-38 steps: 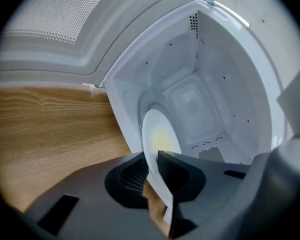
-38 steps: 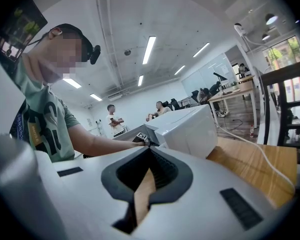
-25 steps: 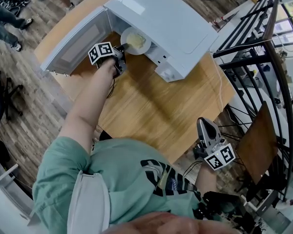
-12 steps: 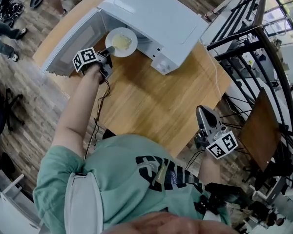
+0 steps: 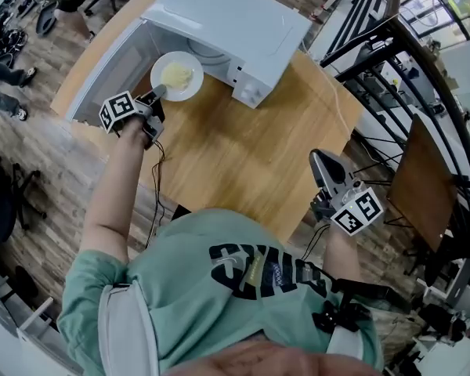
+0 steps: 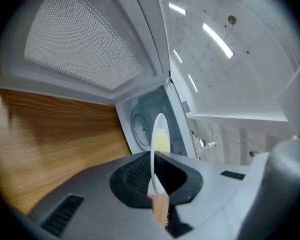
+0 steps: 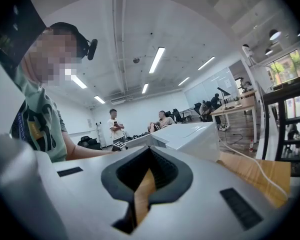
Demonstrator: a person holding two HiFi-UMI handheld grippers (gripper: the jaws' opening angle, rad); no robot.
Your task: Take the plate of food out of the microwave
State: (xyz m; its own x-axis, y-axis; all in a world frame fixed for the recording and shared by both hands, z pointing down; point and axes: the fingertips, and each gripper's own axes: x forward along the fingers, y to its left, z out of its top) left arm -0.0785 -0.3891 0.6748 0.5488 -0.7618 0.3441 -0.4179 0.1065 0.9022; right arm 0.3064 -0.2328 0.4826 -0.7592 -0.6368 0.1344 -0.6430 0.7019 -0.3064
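A white plate (image 5: 176,75) with yellow food (image 5: 177,74) hangs level just outside the mouth of the white microwave (image 5: 227,18), above the wooden table (image 5: 235,155). My left gripper (image 5: 157,94) is shut on the plate's near rim. In the left gripper view the plate (image 6: 157,134) shows edge-on, clamped between the pads of that gripper (image 6: 155,184), with the microwave cavity (image 6: 140,124) behind it. The microwave door (image 5: 110,61) stands swung open to the left. My right gripper (image 5: 323,167) is shut on nothing at the table's right front edge, far from the plate.
A black metal rack (image 5: 407,69) stands right of the table. A white cable (image 7: 255,169) runs over the tabletop beside the microwave (image 7: 190,134). A thin cord (image 5: 158,178) hangs from my left gripper. Two people (image 7: 115,129) are in the room behind.
My left gripper has drawn the plate out of the microwave cavity, and it is now in front of the opening. The right gripper has barely moved.
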